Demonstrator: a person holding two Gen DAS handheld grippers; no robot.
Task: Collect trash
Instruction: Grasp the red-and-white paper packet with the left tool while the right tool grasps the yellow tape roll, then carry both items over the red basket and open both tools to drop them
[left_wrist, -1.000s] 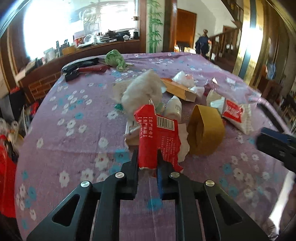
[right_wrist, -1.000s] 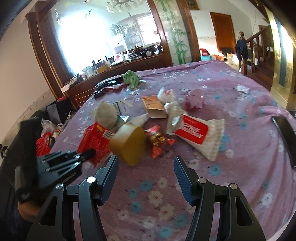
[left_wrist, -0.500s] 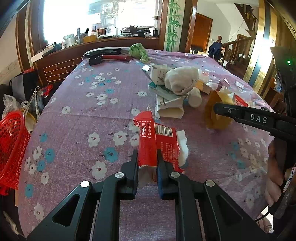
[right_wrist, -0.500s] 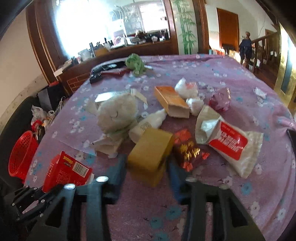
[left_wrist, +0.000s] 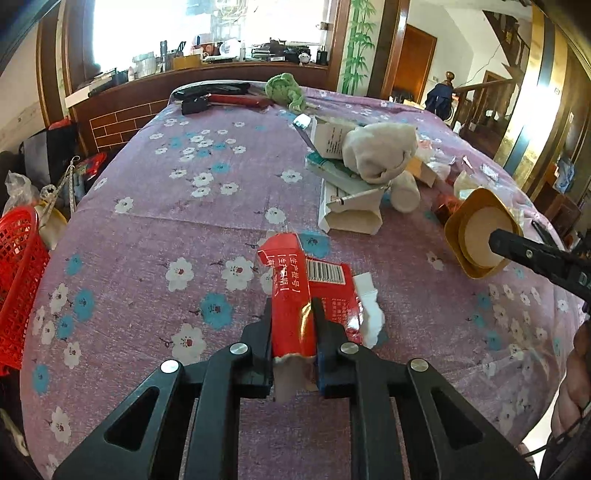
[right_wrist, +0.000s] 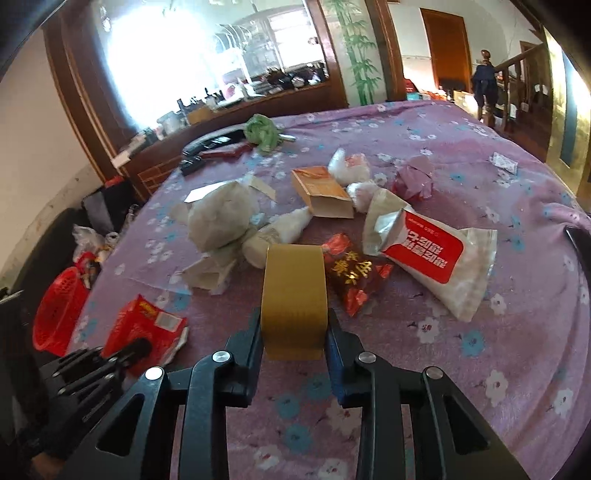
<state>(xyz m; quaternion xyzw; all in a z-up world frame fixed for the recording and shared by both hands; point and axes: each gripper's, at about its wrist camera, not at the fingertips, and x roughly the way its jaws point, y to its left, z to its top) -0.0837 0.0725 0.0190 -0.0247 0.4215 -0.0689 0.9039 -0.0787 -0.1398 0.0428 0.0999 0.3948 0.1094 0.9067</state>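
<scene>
The left tongs (left_wrist: 293, 325) are clenching a torn red carton (left_wrist: 306, 291), their jaws nearly together on its crushed end. It is flattened, barcode showing, white inner card ragged at one edge, hanging just over the purple flowered worktop (left_wrist: 177, 206) near the red basket (left_wrist: 18, 280). The right tongs (right_wrist: 293, 332) are gripping a squashed gold paper cup (right_wrist: 293, 291), jaws spread only to its width, in front of the remaining litter pile (right_wrist: 332, 206).
</scene>
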